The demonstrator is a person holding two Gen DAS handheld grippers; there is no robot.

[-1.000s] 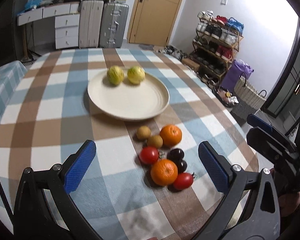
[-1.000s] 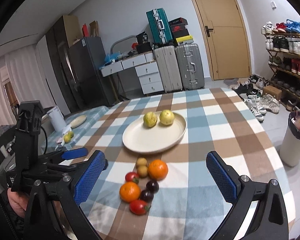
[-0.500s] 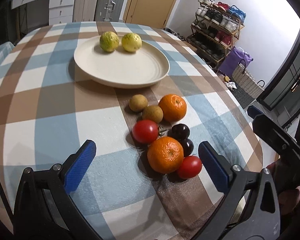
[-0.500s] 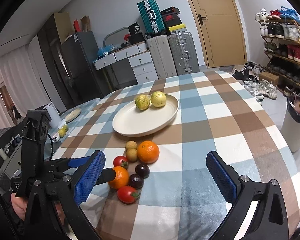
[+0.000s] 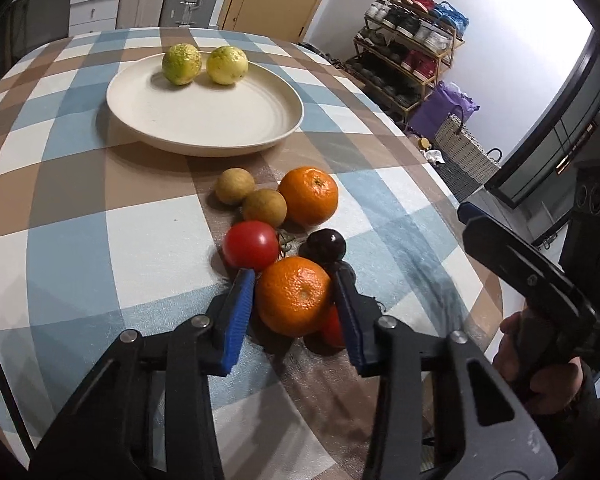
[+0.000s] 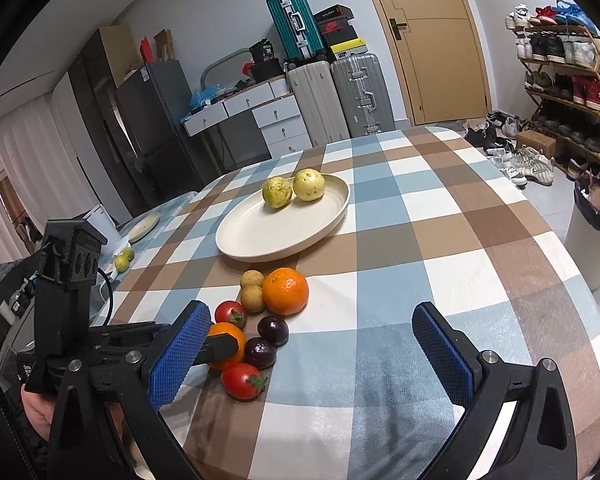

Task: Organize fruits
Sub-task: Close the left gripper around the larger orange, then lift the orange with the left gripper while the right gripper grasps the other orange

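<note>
Orange (image 5: 294,295) sits clamped between our left gripper (image 5: 294,292) pads, bound for the plate (image 5: 260,136) holding 2 guavas; right gripper (image 6: 316,356) waits, spread wide.

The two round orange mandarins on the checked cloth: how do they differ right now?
The nearer orange mandarin sits between the left gripper fingers, crowded by tomatoes and dark plums. The farther orange mandarin is free, beside two small brown fruits, closer to the cream plate. Both rest on the cloth, off the plate.

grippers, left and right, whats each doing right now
Left gripper: shut on the near orange, on the table.
Right gripper: open, holding nothing.
</note>
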